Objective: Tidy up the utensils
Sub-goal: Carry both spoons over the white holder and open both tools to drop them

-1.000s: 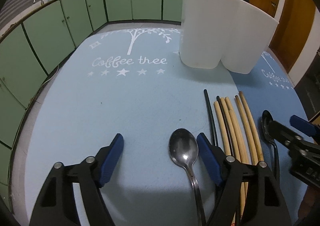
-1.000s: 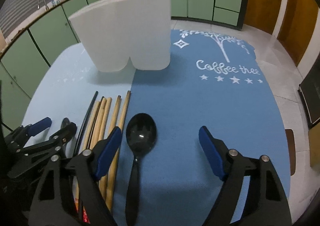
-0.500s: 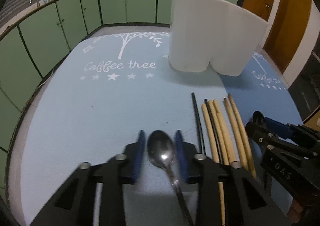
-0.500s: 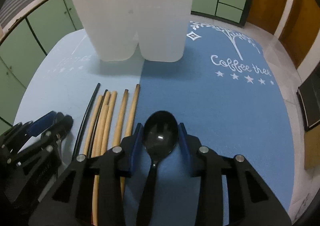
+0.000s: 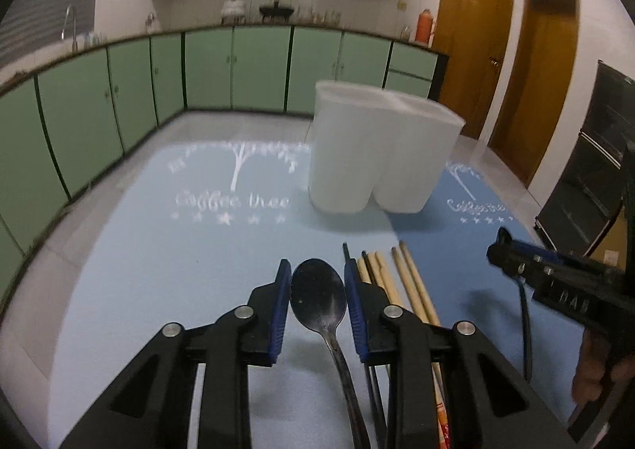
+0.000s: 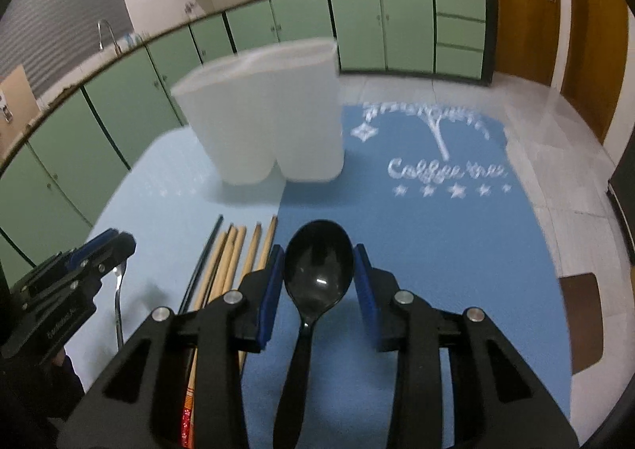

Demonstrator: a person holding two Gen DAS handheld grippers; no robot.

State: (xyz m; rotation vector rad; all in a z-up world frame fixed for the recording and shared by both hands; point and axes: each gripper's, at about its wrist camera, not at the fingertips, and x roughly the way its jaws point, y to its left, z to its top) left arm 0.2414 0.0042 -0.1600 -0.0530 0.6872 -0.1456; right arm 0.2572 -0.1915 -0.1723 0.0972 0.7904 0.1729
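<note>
On the pale blue mat (image 5: 166,250) I read "Coffee tree" under a white tree. My left gripper (image 5: 317,290) presses its blue pads on the bowl of the metal spoon (image 5: 318,300). Just right of it lie the chopsticks (image 5: 401,282), wooden and black, on the mats. The white holder (image 5: 377,155) stands near the table's far edge, with free mat before it. My right gripper (image 6: 319,274) is clamped on the black spoon (image 6: 317,270), above the darker mat (image 6: 456,242) with the same words.
</note>
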